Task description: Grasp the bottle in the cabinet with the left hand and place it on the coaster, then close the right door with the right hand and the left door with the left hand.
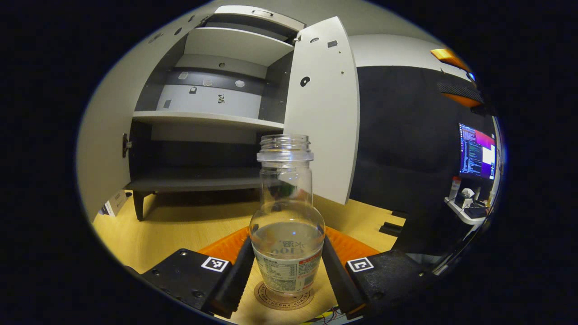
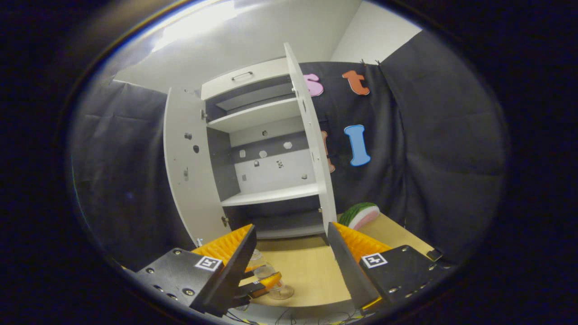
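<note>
The cabinet (image 1: pixel 203 117) is standing at the back of the wooden table (image 1: pixel 180 230) with both doors swung wide; in the left gripper view the right door (image 1: pixel 323 108) is jutting forward just behind the bottle, and the left door (image 1: pixel 101 149) is curving along that picture's edge. In the right gripper view the same cabinet (image 2: pixel 266 171) is showing its shelves between the left door (image 2: pixel 187 162) and the right door (image 2: pixel 314 149), which is turned nearly edge-on.

The left gripper (image 1: pixel 287 271) is reaching forward with its fingers lying along both sides of the bottle (image 1: pixel 287 221), seeming to pinch the lower body, though contact at the pads is hard to confirm. The right gripper (image 2: pixel 291 262) is hovering over the table with its jaws spread and nothing between them.

The bottle is standing upright, its long axis vertical and its uncapped mouth pointing straight up, partly filled with clear liquid. It is resting on the round coaster (image 1: pixel 283 300), whose middle is being hidden by the bottle's base. In the right gripper view the bottle (image 2: pixel 266 273) is being largely blocked by that gripper's own finger, so little beyond its glassy outline is readable.

A watermelon-slice object (image 2: pixel 361 214) is sitting at the table's far edge beside the right door.
</note>
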The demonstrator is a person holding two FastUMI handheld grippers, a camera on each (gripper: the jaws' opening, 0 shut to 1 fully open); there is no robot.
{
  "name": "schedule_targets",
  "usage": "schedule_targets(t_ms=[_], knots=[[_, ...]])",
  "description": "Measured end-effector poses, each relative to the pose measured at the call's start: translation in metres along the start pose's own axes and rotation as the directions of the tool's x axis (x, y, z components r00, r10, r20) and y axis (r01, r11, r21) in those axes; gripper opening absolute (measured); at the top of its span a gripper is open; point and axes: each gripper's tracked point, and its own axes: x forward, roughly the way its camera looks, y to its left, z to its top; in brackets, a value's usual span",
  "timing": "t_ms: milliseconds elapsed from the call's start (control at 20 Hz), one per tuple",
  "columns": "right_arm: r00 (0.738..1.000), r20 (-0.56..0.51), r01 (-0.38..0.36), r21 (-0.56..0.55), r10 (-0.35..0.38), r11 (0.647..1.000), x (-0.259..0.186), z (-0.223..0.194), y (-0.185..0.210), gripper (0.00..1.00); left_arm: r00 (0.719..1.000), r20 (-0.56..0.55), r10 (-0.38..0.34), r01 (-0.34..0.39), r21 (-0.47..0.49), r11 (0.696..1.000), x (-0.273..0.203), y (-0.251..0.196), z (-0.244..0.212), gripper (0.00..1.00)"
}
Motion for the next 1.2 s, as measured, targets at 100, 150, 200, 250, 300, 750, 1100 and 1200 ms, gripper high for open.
schedule_targets(t_ms=[100,150,200,250,300,750,1100,1200], knots=[[1.0,0.0,0.031,-0.016,-0.031,0.999,0.006,0.002,-0.017,0.96,0.999,-0.032,0.012,-0.011,0.025,1.0,0.006,0.004,-0.018,0.8],[0.999,0.006,0.037,-0.005,-0.037,0.999,0.008,0.004,-0.022,0.96,0.999,-0.036,0.014,-0.013,0.032,0.999,0.008,0.005,-0.024,0.81],[0.999,0.016,0.033,0.008,-0.033,0.999,0.008,0.005,-0.021,0.96,0.999,-0.041,0.017,-0.015,0.041,0.999,0.011,0.006,-0.029,0.81],[0.999,0.025,0.025,0.019,-0.025,1.0,0.008,0.007,-0.021,0.96,0.999,-0.049,0.02,-0.017,0.049,0.999,0.012,0.006,-0.036,0.8],[0.999,0.025,0.024,0.023,-0.024,0.999,0.009,0.005,-0.023,0.93,0.998,-0.063,0.019,-0.014,0.078,0.997,0.011,0.004,-0.041,0.81],[0.995,-0.012,0.098,0.127,-0.097,0.987,-0.022,0.013,-0.055,0.97,0.985,-0.149,0.092,-0.064,0.183,0.981,-0.008,0.008,-0.042,0.99],[0.995,0.014,0.098,0.099,-0.1,0.99,-0.06,0.014,-0.072,0.96,0.994,-0.095,0.054,-0.044,0.112,0.993,-0.033,-0.011,0.033,0.99],[0.995,0.042,0.09,0.007,-0.09,0.996,-0.061,0.028,-0.079,0.96,0.995,-0.096,0.03,-0.022,0.091,0.996,-0.047,-0.018,0.048,0.98]])
